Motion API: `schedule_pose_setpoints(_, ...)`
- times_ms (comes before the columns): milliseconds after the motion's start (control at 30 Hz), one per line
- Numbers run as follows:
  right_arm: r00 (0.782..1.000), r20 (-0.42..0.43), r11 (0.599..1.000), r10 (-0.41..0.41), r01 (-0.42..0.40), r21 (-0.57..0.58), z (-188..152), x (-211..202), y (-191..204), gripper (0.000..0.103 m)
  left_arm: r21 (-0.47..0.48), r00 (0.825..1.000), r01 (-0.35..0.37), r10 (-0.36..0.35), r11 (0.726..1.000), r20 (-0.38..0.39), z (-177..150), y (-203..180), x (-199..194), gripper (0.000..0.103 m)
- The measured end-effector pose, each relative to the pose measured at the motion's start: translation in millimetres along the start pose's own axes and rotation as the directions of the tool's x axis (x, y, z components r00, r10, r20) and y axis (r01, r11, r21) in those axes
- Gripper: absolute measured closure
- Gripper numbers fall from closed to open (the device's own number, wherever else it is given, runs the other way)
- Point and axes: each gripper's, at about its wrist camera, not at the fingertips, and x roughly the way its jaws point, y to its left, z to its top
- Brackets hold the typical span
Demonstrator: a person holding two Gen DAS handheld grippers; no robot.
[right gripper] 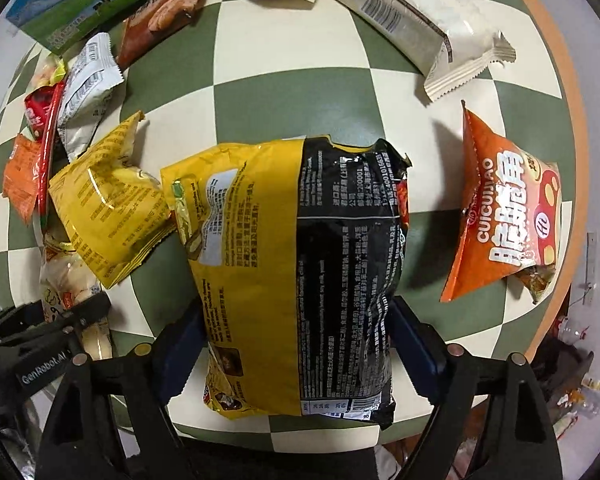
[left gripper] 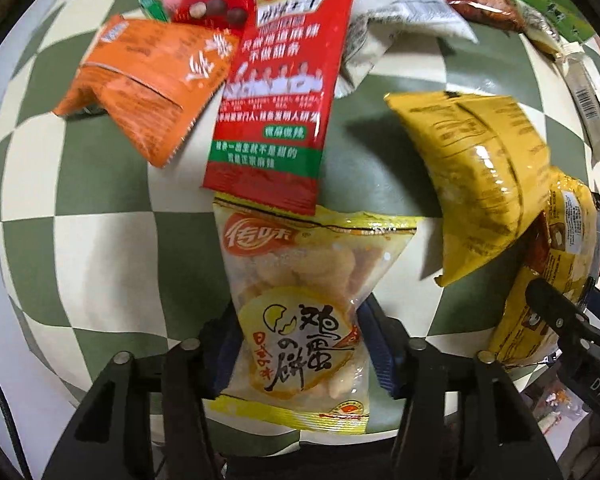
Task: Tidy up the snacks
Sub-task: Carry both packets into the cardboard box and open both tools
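My left gripper (left gripper: 296,344) is shut on a clear yellow egg-cracker bag (left gripper: 296,296), held over the checked table. A long red snack packet (left gripper: 284,92) lies just beyond it, overlapping its top edge, with an orange packet (left gripper: 148,80) to the left. My right gripper (right gripper: 296,332) is shut on a large yellow-and-black bag (right gripper: 292,264). A yellow packet (right gripper: 108,196) lies to its left, also in the left wrist view (left gripper: 484,176). The left gripper shows at lower left in the right wrist view (right gripper: 72,320).
An orange chip bag (right gripper: 504,216) lies to the right near the table's orange rim (right gripper: 560,240). A long white packet (right gripper: 412,16), a green-and-blue box (right gripper: 84,4) and several small packets crowd the far side. The green-and-cream checked cloth (right gripper: 300,92) covers the table.
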Motion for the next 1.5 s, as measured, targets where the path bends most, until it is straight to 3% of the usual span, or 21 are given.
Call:
schedule_pose_setpoints(133, 1.0, 0.016, 1.0, 0.019, -0.018, -0.006, -15, -10, 0, 0.016, -0.002, 1.0, -0.008, 0.008, 1.0, 0.022, -8, 2, -22, 0.059)
schedule_pose_setpoints(467, 0.991, 0.056, 0.992, 0.124, -0.123, -0.019, -29, -67, -24, 0.016, -0.033, 0.997, 0.034, -0.031, 0.999, 0.074, -33, 13, -88, 0.06)
schedule_pose_setpoints(533, 0.986, 0.068, 0.989, 0.15, -0.149, -0.02, -30, -79, -29, 0.016, -0.032, 0.994, 0.061, -0.057, 0.998, 0.093, -34, 12, -116, 0.06)
schedule_pose_setpoints(767, 0.955, 0.163, 0.969, 0.247, -0.242, -0.052, -8, -159, -43, 0.016, -0.001, 0.959, 0.178, -0.174, 0.984, 0.223, -18, -6, -212, 0.06)
schedule_pose_setpoints(900, 0.92, 0.245, 0.953, 0.304, -0.292, -0.085, 23, -216, -45, 0.016, 0.029, 0.923, 0.257, -0.254, 0.966, 0.289, 28, -17, -250, 0.06)
schedule_pose_setpoints(1000, 0.894, 0.313, 0.947, 0.321, -0.301, -0.112, 58, -255, -45, 0.016, 0.053, 0.898, 0.283, -0.284, 0.958, 0.336, 83, -32, -268, 0.06)
schedule_pose_setpoints(1100, 0.871, 0.363, 0.943, 0.331, -0.302, -0.137, 97, -290, -47, 0.016, 0.067, 0.886, 0.287, -0.291, 0.956, 0.361, 138, -45, -286, 0.06)
schedule_pose_setpoints(1200, 0.86, 0.397, 0.947, 0.32, -0.281, -0.155, 144, -311, -45, 0.016, 0.062, 0.891, 0.274, -0.277, 0.96, 0.36, 192, -47, -293, 0.06)
schedule_pose_setpoints(1300, 0.873, 0.389, 0.955, 0.293, -0.253, -0.153, 197, -310, -40, 0.016, 0.031, 0.917, 0.254, -0.251, 0.967, 0.31, 254, -46, -279, 0.06)
schedule_pose_setpoints(1400, 0.907, 0.342, 0.967, 0.246, -0.204, -0.153, 250, -291, -32, 0.016, -0.003, 0.94, 0.249, -0.241, 0.968, 0.24, 302, -45, -252, 0.06)
schedule_pose_setpoints(1500, 0.945, 0.258, 0.977, 0.2, -0.17, -0.132, 297, -256, -27, 0.016, -0.039, 0.95, 0.295, -0.289, 0.955, 0.12, 344, -44, -207, 0.06)
